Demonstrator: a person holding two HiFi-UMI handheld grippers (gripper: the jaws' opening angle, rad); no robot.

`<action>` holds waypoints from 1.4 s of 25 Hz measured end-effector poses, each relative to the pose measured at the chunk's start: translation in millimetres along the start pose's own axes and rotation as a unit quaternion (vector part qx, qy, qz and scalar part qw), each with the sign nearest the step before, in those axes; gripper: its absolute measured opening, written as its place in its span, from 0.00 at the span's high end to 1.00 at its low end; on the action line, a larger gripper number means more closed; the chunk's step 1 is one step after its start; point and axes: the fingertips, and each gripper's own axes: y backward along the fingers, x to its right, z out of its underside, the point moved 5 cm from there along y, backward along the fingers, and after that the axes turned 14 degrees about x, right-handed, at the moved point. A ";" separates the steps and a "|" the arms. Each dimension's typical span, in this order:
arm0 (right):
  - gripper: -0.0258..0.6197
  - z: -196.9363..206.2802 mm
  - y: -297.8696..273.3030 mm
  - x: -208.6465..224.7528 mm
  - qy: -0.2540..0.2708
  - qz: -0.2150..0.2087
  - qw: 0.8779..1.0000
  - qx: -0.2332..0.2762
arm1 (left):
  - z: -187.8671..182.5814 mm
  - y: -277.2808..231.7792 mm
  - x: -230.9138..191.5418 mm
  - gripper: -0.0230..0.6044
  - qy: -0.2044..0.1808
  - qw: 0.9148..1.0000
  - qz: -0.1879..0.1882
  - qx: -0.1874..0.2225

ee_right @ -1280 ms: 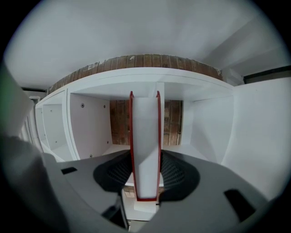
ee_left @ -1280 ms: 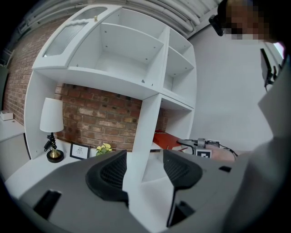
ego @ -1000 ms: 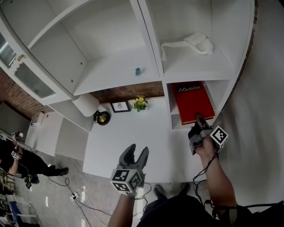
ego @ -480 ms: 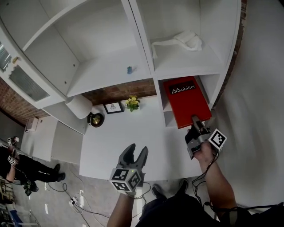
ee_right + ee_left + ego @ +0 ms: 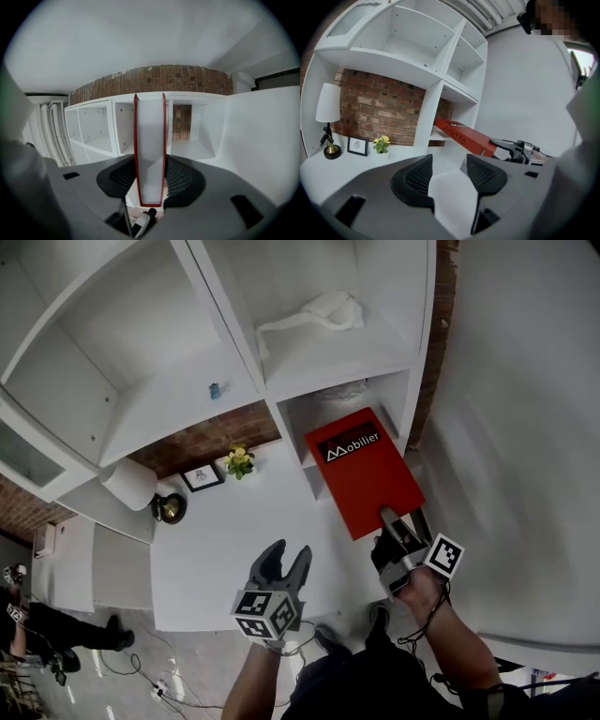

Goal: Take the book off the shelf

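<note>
We hold the red book [image 5: 361, 470] partway out of the shelf [image 5: 234, 399].

At the left of the white counter [image 5: 225, 545] we see a lamp [image 5: 127, 482], a small framed picture [image 5: 202, 476] and a yellow-flowered plant [image 5: 240, 461], all set against the brick wall [image 5: 202, 439]. Nearer to us, our left gripper [image 5: 288, 554] hovers above the counter's front edge, its jaws spread wide with nothing between them. To its right the book sits tilted. Its far end is at the mouth of the shelf's lower right compartment, and the rest reaches out over the counter. Our right gripper [image 5: 392, 526] has the book's near end, with one pad pressed against each cover and the page edges facing us between the jaws. A white cloth [image 5: 323, 310] lies in the compartment above.
</note>
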 end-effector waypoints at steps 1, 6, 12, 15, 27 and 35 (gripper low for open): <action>0.70 1.5 8.2 -0.4 0.003 -0.002 1.000 -0.003 | 1.2 -1.4 1.0 0.60 0.001 1.000 0.004 -0.001; 0.70 9.2 45.2 -3.3 0.006 -0.020 1.000 -0.007 | 2.8 -4.4 2.8 0.60 0.009 1.000 0.024 0.004; 0.70 7.6 86.7 8.5 0.014 -0.017 1.000 -0.001 | 23.9 5.7 -6.1 0.60 0.027 0.999 0.029 -0.015; 0.70 6.2 100.9 21.9 0.022 -0.006 1.000 0.005 | 38.2 15.0 -13.8 0.60 0.037 0.999 0.026 -0.031; 0.70 19.9 122.3 106.1 0.019 0.079 0.997 0.007 | 91.5 40.5 -26.5 0.60 0.051 0.993 0.016 -0.102; 0.70 24.0 125.4 148.6 0.022 0.131 0.991 -0.010 | 116.0 40.4 -25.5 0.60 0.048 0.989 0.014 -0.140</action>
